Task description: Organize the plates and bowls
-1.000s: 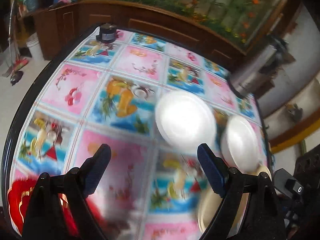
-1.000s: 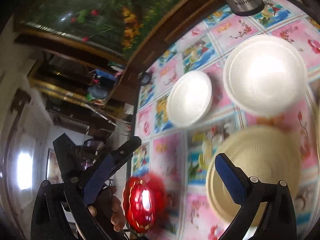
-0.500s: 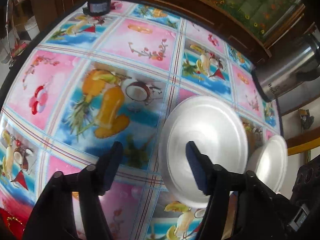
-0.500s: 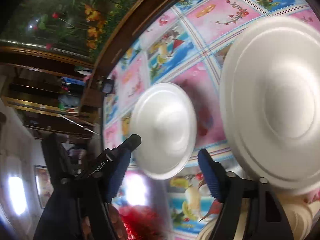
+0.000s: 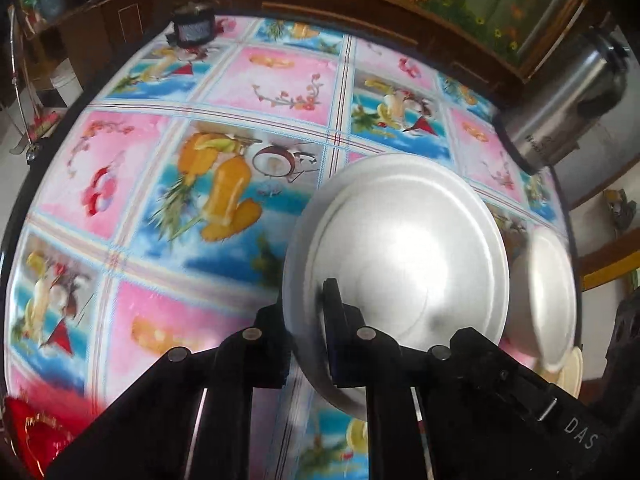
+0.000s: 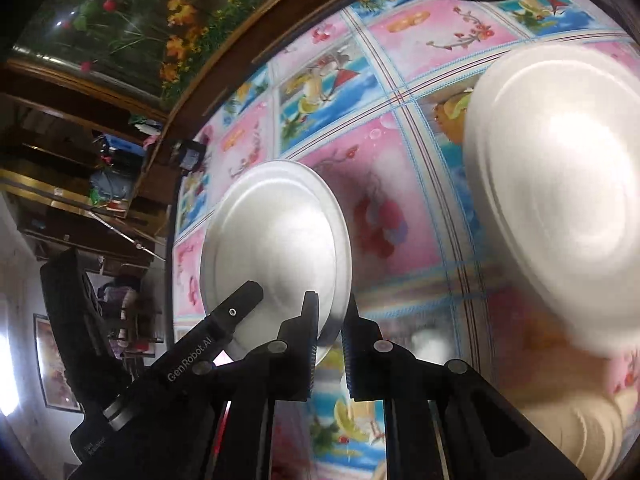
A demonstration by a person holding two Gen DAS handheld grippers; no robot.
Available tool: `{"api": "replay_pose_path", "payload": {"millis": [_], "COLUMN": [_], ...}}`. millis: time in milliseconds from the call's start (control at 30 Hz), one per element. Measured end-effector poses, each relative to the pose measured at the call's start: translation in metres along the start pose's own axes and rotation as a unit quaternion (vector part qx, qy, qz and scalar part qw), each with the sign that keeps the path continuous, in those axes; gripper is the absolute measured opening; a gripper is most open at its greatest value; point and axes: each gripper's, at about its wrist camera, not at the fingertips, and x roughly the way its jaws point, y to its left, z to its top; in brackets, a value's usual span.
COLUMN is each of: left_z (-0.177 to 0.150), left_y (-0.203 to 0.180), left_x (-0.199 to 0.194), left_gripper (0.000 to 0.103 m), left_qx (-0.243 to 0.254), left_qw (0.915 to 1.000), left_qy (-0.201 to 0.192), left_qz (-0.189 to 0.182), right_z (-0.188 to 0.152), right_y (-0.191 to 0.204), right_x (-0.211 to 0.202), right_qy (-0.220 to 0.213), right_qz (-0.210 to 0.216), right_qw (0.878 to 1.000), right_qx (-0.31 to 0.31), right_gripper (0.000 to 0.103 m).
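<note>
You are clamping the left gripper [image 5: 310, 344] on the near rim of a white plate [image 5: 400, 264], one finger under the edge and one on top, while the right gripper [image 6: 330, 344] is pinching the same plate's rim [image 6: 276, 256] from the opposite side. Keep both grips level as you lift, since the rim is thin and likely to flex. Just beyond the right gripper, off to its right, a second white plate [image 6: 560, 200] is lying on the floral tablecloth [image 5: 280, 80], with a cream plate [image 6: 592, 420] nearer; farther off, a steel flask [image 5: 560, 108] is standing.
</note>
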Motion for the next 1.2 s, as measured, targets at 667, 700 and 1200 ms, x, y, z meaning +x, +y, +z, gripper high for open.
{"api": "replay_pose_path", "payload": {"millis": [667, 700, 1200], "left_z": [-0.170, -0.178, -0.223], "left_y": [-0.001, -0.001, 0.014], "left_x": [-0.115, -0.116, -0.097], "left_gripper": [0.012, 0.012, 0.013], "left_qx": [0.044, 0.047, 0.056], "left_qw": [0.9879, 0.9871, 0.9792], "left_qy": [-0.145, -0.150, -0.195], "left_qz": [-0.031, -0.034, -0.004], "right_z": [-0.185, -0.192, -0.248], "right_y": [0.002, 0.000, -0.019], "right_x": [-0.128, -0.130, -0.110], "right_qy": [-0.124, -0.128, -0.177], "right_qz": [0.004, 0.002, -0.019], "right_qw": [0.985, 0.984, 0.971], "right_qx": [-0.118, -0.122, -0.160], "right_gripper": [0.011, 0.011, 0.013]}}
